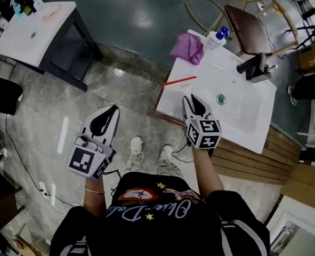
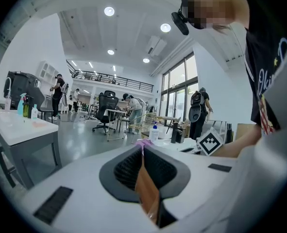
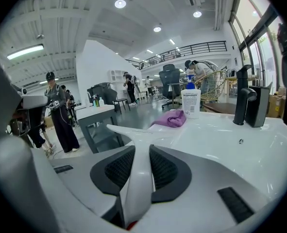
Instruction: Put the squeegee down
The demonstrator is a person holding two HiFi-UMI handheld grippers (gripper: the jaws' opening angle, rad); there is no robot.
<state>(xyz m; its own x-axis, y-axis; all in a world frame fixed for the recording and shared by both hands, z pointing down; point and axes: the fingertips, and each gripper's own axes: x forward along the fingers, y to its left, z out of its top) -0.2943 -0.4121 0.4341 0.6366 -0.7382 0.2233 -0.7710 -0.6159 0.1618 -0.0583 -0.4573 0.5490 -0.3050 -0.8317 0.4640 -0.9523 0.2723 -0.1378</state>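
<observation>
The white squeegee (image 3: 136, 140) has its handle running between the jaws of my right gripper (image 3: 142, 152), which is shut on it. Its T-shaped blade points ahead over the left part of the white sink top (image 3: 221, 140). In the head view the blade's red edge marks the squeegee (image 1: 179, 81) near the sink's left rim, just beyond my right gripper (image 1: 192, 98). Whether the blade touches the sink I cannot tell. My left gripper (image 1: 110, 112) hangs over the floor to the left of the sink, its jaws together and empty (image 2: 143, 152).
On the sink (image 1: 242, 116) are a purple cloth (image 1: 187, 48), a soap bottle (image 1: 216, 38), a black faucet (image 1: 253, 67) and a drain (image 1: 220, 98). A brown chair (image 1: 248, 28) stands behind it. Another white table (image 1: 34, 31) stands at far left.
</observation>
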